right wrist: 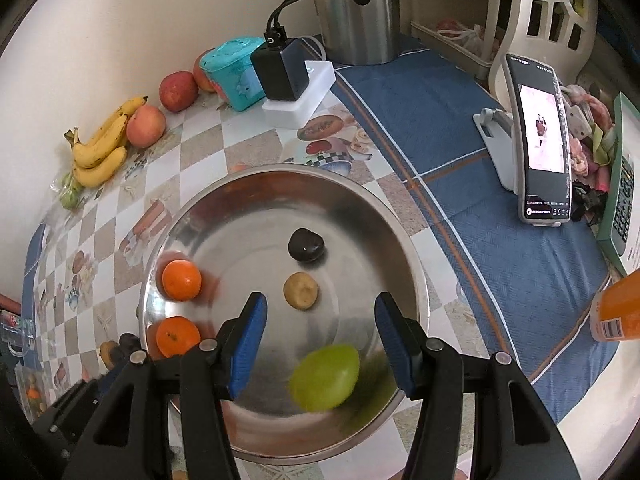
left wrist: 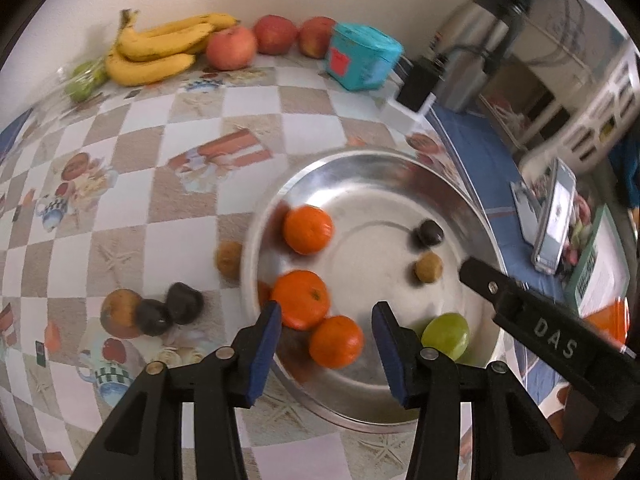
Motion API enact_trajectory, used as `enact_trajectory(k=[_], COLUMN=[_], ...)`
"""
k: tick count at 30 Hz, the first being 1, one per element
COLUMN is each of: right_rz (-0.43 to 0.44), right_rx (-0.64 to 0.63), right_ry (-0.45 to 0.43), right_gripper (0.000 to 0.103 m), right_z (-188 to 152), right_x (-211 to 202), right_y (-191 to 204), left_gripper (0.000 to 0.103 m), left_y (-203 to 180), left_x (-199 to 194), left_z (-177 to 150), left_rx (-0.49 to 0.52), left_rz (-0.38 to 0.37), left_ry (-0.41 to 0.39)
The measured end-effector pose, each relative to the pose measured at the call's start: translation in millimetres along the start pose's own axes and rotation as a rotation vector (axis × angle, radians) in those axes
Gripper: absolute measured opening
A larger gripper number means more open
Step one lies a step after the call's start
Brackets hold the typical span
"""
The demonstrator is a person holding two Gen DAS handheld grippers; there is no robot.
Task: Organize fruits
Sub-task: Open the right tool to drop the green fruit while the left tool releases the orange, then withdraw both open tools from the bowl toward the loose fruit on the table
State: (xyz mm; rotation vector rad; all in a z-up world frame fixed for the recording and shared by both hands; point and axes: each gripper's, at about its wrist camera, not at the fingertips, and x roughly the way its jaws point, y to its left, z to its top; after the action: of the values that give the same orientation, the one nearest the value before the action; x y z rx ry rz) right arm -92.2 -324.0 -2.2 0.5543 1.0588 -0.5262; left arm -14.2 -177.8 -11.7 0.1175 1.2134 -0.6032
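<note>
Looking down through the left wrist view, the left gripper (left wrist: 326,330) hangs over the near rim of the bowl (left wrist: 476,216), its fingers spread wide with nothing clamped between them. An orange (left wrist: 336,342) lies in the gap below, touching neither pad. A second orange (left wrist: 301,299) sits just beyond the left fingertip, and a third (left wrist: 308,229) lies farther in. A green fruit (left wrist: 445,335) rests just right of the right finger. Toward the bowl's right side lie a dark fruit (left wrist: 429,233) and a tan one (left wrist: 428,267). Outside the bowl, on the checkered cloth (left wrist: 160,208), a tan fruit (left wrist: 229,259) lies against the left rim, and two dark fruits (left wrist: 170,309) sit farther left. Bananas (left wrist: 160,46) and apples (left wrist: 256,40) line the far wall. The right gripper (left wrist: 560,336) reaches in from the right, above the rim.

From the right wrist view, the right gripper (right wrist: 320,340) tilts down over the bowl (right wrist: 408,248), fingers likewise spread and empty. The green fruit (right wrist: 325,377), blurred, lies between them at the near side. The tan fruit (right wrist: 301,290) and dark fruit (right wrist: 306,245) lie beyond the tips. Two oranges (right wrist: 180,308) sit at the left wall. A phone (right wrist: 540,144) stands on the blue cloth (right wrist: 440,120) to the right.
</note>
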Motion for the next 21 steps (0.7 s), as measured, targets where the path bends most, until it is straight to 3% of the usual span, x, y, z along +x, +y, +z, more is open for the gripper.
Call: enact_trajectory(k=[14, 21], right_rz=[0.001, 0.027], right_rx=[-0.071, -0.125], right_ry=[0.014, 0.004], right_gripper=[0.057, 0.057], right_z=[-4, -7], right_x=[3, -3], right_y=[22, 43], left_gripper=[0.051, 0.051], left_y=[80, 100], left_x=[-32, -39], left_z=[16, 15], left_rx=[-0.265, -0.329], left_rz=[0.097, 0.130], left_ry=[-0.111, -0.136])
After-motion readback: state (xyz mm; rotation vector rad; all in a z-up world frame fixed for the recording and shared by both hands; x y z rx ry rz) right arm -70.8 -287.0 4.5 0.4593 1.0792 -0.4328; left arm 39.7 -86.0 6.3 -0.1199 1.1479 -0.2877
